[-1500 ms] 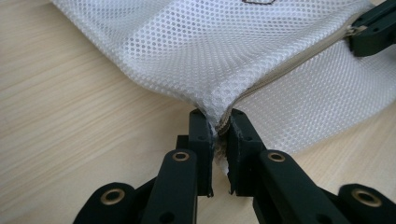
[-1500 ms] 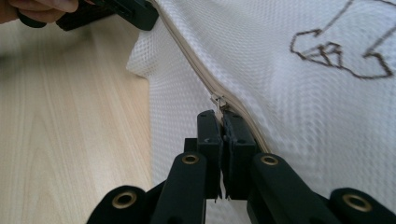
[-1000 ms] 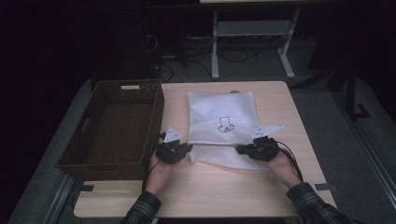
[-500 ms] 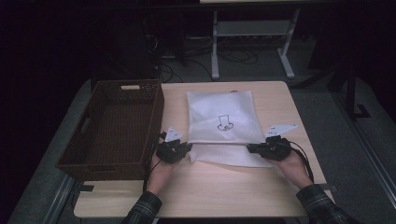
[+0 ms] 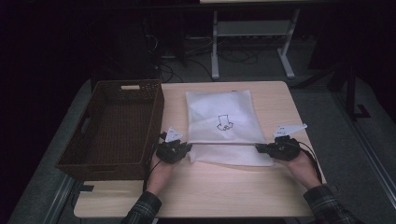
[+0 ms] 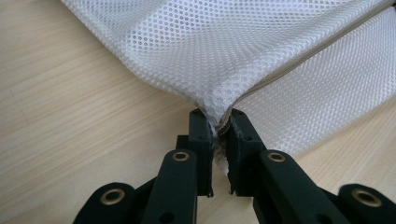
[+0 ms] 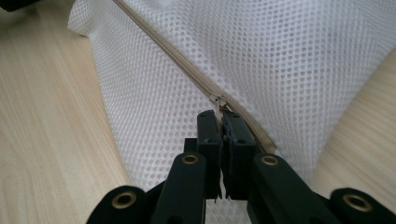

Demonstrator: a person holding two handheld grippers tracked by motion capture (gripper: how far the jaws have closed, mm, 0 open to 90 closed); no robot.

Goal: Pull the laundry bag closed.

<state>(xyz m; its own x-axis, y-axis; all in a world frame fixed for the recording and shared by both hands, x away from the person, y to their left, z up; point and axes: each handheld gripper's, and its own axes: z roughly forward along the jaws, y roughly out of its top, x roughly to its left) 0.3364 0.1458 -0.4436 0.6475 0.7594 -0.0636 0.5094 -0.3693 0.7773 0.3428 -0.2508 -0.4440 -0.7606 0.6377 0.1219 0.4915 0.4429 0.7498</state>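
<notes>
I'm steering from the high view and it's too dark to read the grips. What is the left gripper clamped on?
Observer: The left gripper is shut on the corner of the white mesh zipper bag, at the zipper's end.
Operator: And the right gripper?
Observer: The right gripper pinches the small metal zipper pull.
Operator: Is the zipper open there?
Observer: The beige zipper beyond the pull looks closed.
</notes>
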